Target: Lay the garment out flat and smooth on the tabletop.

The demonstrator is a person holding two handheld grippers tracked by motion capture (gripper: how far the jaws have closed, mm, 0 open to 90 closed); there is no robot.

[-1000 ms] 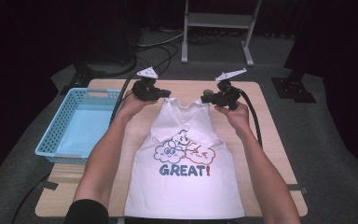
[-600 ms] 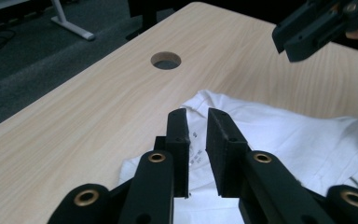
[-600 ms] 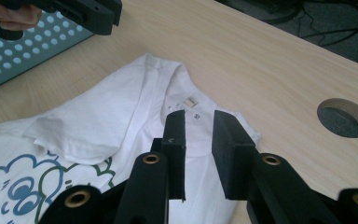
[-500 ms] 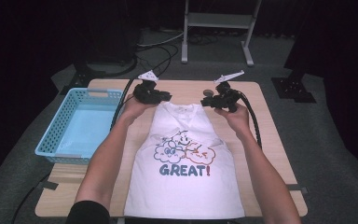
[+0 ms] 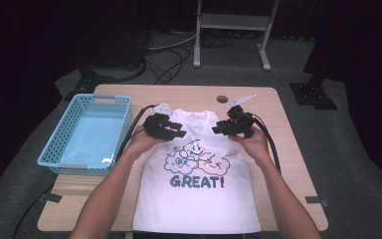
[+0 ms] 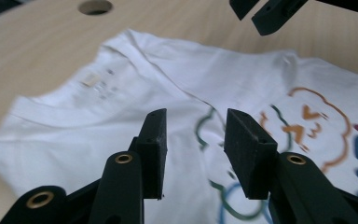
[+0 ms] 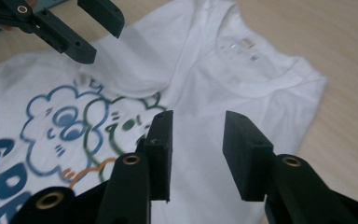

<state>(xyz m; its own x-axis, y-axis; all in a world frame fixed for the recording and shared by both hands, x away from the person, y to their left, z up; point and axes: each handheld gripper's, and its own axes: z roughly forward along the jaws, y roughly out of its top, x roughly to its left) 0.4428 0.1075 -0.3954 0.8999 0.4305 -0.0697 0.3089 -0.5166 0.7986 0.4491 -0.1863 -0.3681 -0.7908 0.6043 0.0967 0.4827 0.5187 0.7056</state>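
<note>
shirt [image 5: 199, 184]: white tee with the cloud print and "GREAT!", lying flat and face up on the table [image 5: 288, 164], collar at the far end, hem hanging at the near edge
done: shirt is looking spread out, shoulders laid down, both sleeves appearing tucked under so the sides are running straight
left: judging by the layout, the lengthwise folding is not yet started; basket [image 5: 87, 132] is sitting beside the shirt, nothing inside
left gripper [image 5: 171, 130]: jaws have just been opening, standing partly apart, nothing between them, hovering over the print near the shoulder
right gripper [image 5: 225, 127]: same, jaws just been opening, partly apart, holding nothing, hovering over the other shoulder
high view: giving the whole shirt outline, basket, both forearms
left gripper view: showing the neck label [image 6: 93, 80], collar ridge and a table hole [image 6: 95, 6]
right gripper view: showing clear air between the pads [image 7: 242, 154] and cloth
</note>
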